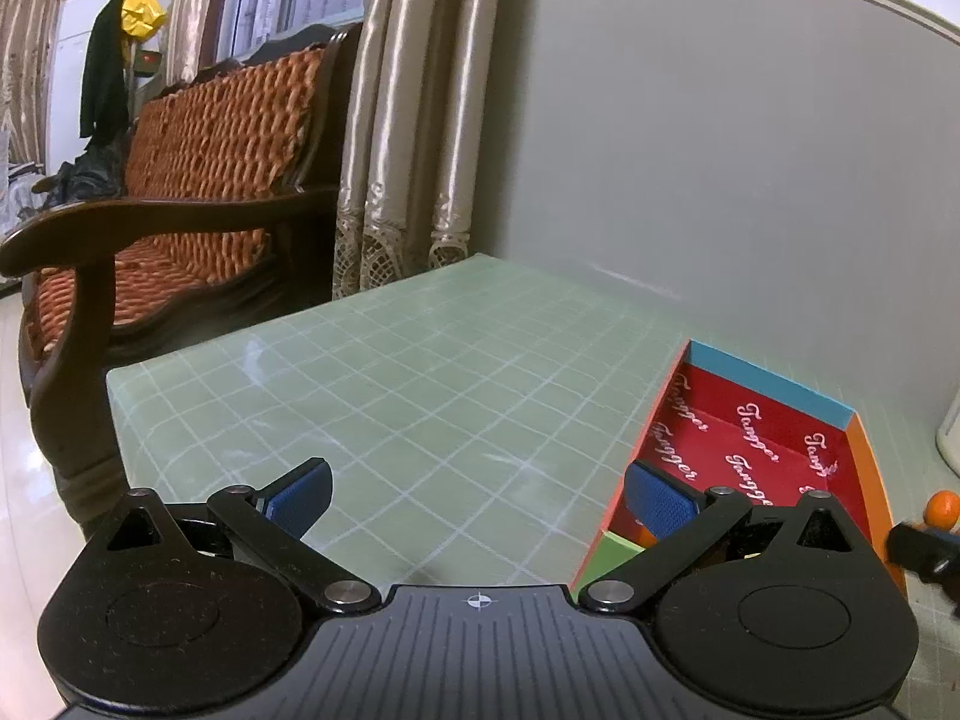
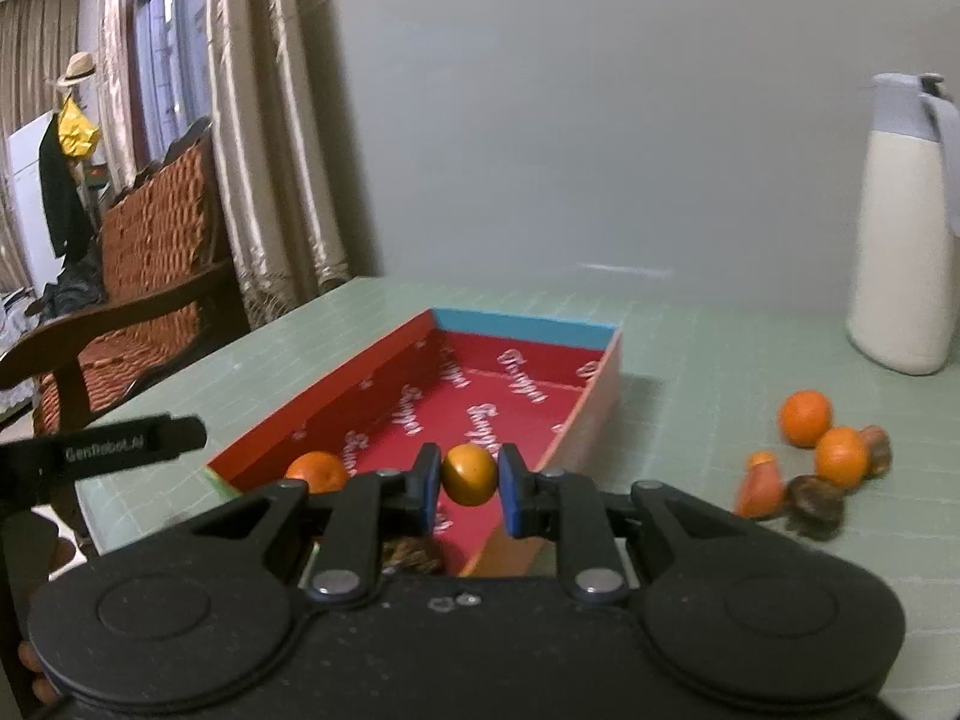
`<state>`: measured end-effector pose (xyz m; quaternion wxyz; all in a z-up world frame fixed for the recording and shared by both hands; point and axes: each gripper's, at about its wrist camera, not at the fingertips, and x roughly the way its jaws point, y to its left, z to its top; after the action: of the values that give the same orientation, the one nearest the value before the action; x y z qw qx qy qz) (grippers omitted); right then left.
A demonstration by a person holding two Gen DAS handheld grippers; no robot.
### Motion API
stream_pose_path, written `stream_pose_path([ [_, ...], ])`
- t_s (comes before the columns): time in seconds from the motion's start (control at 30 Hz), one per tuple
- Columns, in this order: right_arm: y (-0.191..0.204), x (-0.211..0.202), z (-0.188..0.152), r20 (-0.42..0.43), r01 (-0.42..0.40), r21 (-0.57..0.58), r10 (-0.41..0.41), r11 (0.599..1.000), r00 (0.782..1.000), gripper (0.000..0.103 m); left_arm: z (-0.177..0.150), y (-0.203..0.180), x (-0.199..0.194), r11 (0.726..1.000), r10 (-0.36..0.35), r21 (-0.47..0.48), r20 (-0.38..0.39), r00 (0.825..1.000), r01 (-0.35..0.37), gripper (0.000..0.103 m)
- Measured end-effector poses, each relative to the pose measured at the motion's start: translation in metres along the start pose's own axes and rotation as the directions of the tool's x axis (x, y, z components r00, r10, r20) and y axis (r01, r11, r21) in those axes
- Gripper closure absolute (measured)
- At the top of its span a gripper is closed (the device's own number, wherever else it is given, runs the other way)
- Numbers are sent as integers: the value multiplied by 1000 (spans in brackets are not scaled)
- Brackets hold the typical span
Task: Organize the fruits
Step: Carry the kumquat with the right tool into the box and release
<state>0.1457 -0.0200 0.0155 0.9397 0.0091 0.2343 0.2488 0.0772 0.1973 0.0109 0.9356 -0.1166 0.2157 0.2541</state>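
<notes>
One small orange fruit is being carried in the right gripper, pinched between the two blue pads, jaws closed tight on its sides. It is hanging over the near end of the red box, so the step in hand is reading as transport-to-box, release not yet done. One orange is already lying in the box's near left corner. Something brownish is sitting just under the gripper, too hidden to name.

Left gripper is hovering over the green grid mat with jaws spread wide, nothing between the pads, its right pad overlapping the box's near left edge in that view. It is looking idle.

Next move, judging from this: bringing the fruit down beside the orange already inside, then opening the jaws low enough that the round fruit is not rolling off or bouncing out over the shallow wall.

Several pieces are waiting on the mat to the right, well apart from the box: two oranges, an orange-red piece and some dark brown ones, clustered and touching; these are blurred.

Surface is a pale green gridded mat against a grey wall. White thermos jug is standing at the far right. Wooden bench with woven orange cushion, shiny curtains and a coat rack with hat are sitting off left.
</notes>
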Motion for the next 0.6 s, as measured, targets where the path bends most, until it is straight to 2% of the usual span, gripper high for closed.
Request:
stream_pose_path([
  [0.13, 6, 8, -5, -22, -3, -9, 2, 1000, 1000, 84, 1, 2, 2, 1000, 3, -12, -4, 1000, -3, 0],
  [0.2, 6, 8, -8, -27, -3, -4, 3, 1000, 1000, 80, 1, 2, 3, 1000, 1, -19, -6, 1000, -2, 0],
  [0.6, -5, -9, -12, 12, -7, 30, 7, 1000, 1000, 75, -2, -9, 0, 1000, -7, 12, -2, 1000, 7, 0],
])
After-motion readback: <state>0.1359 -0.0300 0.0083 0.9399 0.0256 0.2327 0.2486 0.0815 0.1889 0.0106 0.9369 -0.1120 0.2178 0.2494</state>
